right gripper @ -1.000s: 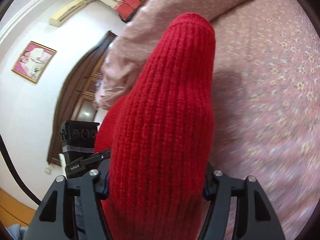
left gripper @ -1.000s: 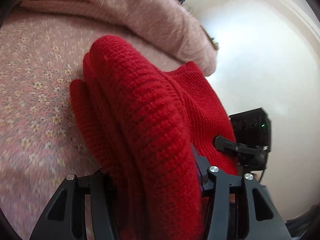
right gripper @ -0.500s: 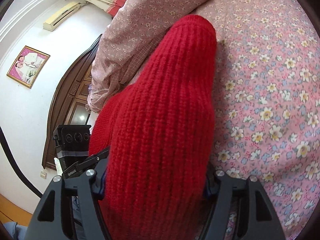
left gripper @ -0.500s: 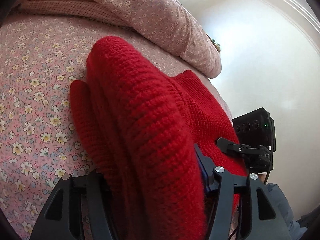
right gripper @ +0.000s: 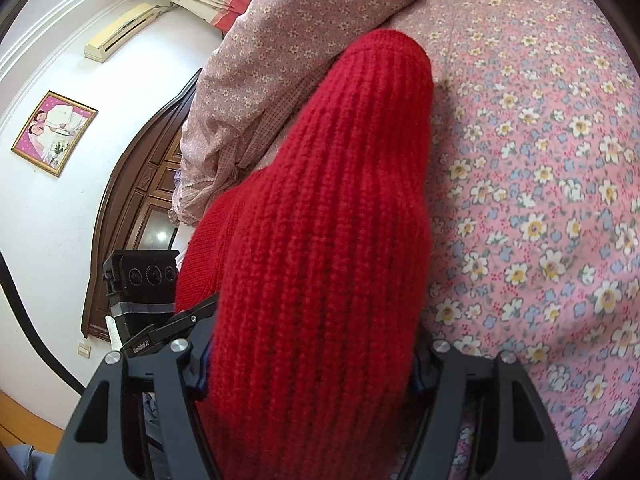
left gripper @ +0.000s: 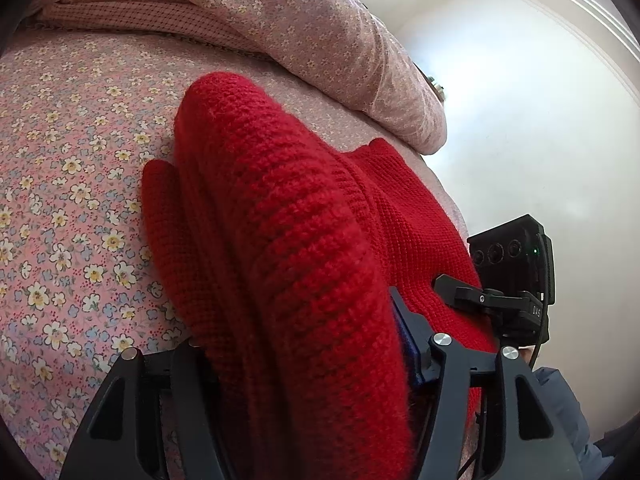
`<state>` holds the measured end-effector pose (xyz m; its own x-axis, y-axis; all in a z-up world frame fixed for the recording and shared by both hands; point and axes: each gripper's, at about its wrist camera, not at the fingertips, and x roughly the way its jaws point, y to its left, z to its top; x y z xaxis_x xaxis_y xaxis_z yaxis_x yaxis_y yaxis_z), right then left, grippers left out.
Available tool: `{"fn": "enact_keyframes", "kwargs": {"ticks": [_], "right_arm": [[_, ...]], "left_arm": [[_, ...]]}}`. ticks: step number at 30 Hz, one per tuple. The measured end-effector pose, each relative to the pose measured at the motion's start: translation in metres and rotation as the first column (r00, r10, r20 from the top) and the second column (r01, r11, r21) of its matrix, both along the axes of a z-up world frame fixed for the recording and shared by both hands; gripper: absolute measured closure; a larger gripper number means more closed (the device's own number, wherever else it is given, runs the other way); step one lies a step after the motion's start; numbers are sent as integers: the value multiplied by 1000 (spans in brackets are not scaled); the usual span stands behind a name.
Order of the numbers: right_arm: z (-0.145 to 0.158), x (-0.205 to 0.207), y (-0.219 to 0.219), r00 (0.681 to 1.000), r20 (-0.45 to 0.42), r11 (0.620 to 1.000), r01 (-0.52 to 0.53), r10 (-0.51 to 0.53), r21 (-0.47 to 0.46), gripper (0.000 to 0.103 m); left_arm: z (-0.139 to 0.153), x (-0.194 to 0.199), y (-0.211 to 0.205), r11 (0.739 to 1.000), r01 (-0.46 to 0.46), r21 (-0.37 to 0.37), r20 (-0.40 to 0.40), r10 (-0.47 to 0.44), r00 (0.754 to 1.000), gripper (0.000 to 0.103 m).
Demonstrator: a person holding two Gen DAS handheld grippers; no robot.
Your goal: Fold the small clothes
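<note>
Red knit sweater (left gripper: 288, 264) bunched in a thick ribbed roll over the floral bedsheet (left gripper: 60, 208), quilt (left gripper: 304, 28) behind; left gripper (left gripper: 304, 364) clamped on one end of the roll, right gripper (right gripper: 312, 364) closed around the other end (right gripper: 320, 240)

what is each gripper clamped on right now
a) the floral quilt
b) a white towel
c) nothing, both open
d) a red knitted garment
d: the red knitted garment bunches between the fingers of both the left gripper and the right gripper.
</note>
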<state>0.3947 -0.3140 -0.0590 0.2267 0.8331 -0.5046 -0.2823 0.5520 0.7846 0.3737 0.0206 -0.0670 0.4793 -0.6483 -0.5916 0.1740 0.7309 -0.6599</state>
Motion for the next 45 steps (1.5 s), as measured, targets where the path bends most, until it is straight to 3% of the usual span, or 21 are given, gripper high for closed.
{"fn": "enact_keyframes", "kwargs": {"ticks": [3, 6, 9, 15, 22, 25, 29, 31, 34, 36, 39, 42, 45], "right_arm": [[-1, -1, -2, 1000, -3, 1000, 2, -2, -2, 30], [2, -5, -3, 1000, 15, 1000, 22, -22, -3, 25], [10, -12, -7, 998, 28, 999, 51, -51, -1, 17], [34, -31, -12, 994, 93, 991, 75, -65, -108, 13], [73, -63, -29, 972, 205, 986, 136, -114, -99, 12], [103, -95, -38, 936, 322, 986, 163, -144, -32, 12], [142, -143, -41, 857, 484, 980, 199, -176, 3, 7], [158, -169, -37, 807, 566, 977, 211, -170, -7, 0], [164, -199, -28, 723, 674, 964, 259, -153, -59, 0], [158, -204, -20, 700, 703, 949, 290, -123, -122, 0], [138, -203, -16, 689, 714, 914, 360, -124, -188, 0], [116, -198, -13, 628, 764, 850, 476, -151, -224, 0], [94, -188, -10, 590, 795, 772, 568, -142, -284, 0]], "left_arm": [[3, 0, 0, 1000, -19, 14, -13, 19, 1000, 39], [7, -1, 1, 997, -59, 53, -46, 62, 997, 26], [15, -5, 11, 990, -130, 56, -53, 133, 990, 25], [47, -21, -1, 957, -162, 239, 60, 152, 987, 21], [104, -60, -18, 924, -195, 330, 242, 117, 963, 19], [130, -83, -22, 911, -217, 351, 308, 107, 945, 19], [159, -114, -23, 904, -262, 339, 384, 121, 915, 17], [167, -129, -22, 896, -288, 339, 422, 128, 897, 13], [166, -146, -27, 873, -322, 367, 479, 119, 870, 6], [152, -147, -32, 855, -331, 400, 494, 102, 863, 5], [114, -137, -38, 827, -333, 452, 476, 92, 875, 5], [74, -124, -42, 807, -332, 489, 448, 94, 889, 5], [45, -114, -44, 808, -318, 496, 434, 86, 897, 5]]}}
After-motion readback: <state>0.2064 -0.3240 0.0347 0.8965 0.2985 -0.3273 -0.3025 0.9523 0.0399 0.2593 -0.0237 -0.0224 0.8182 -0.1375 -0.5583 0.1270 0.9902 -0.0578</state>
